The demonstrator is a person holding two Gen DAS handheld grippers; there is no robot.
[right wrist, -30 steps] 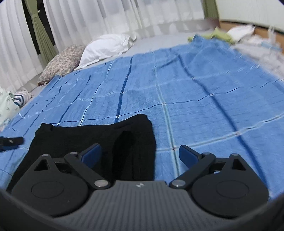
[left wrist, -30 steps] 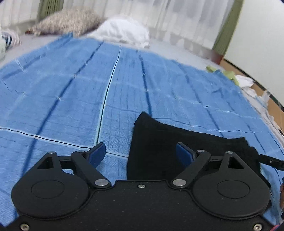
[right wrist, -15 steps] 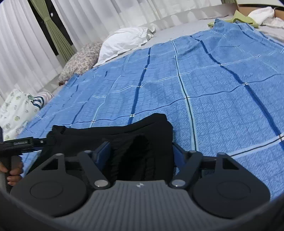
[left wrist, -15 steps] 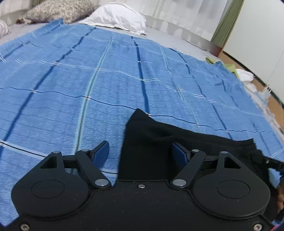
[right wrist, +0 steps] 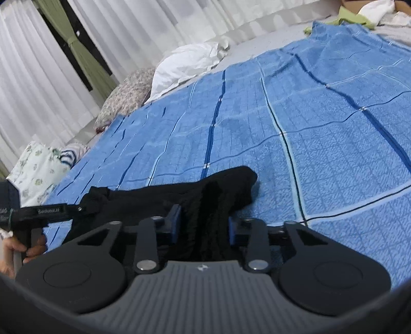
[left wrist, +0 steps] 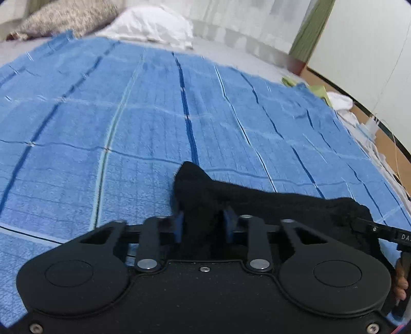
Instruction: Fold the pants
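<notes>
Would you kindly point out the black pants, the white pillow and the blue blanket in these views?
black pants [left wrist: 257, 205], left wrist view, on the flat cloth beyond the claw.
white pillow [right wrist: 187, 64], right wrist view, on its crumpled middle.
blue blanket [left wrist: 128, 123], left wrist view, on a bare checked patch.

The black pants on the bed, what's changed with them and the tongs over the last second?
Both tongs came in from wide open on either side of the cloth and are closing on it. The left tongs now pinch one near corner of the black pants, which has bunched up into a peak; the right tongs squeeze the other corner. The blue blanket and white pillow lie as before.
</notes>
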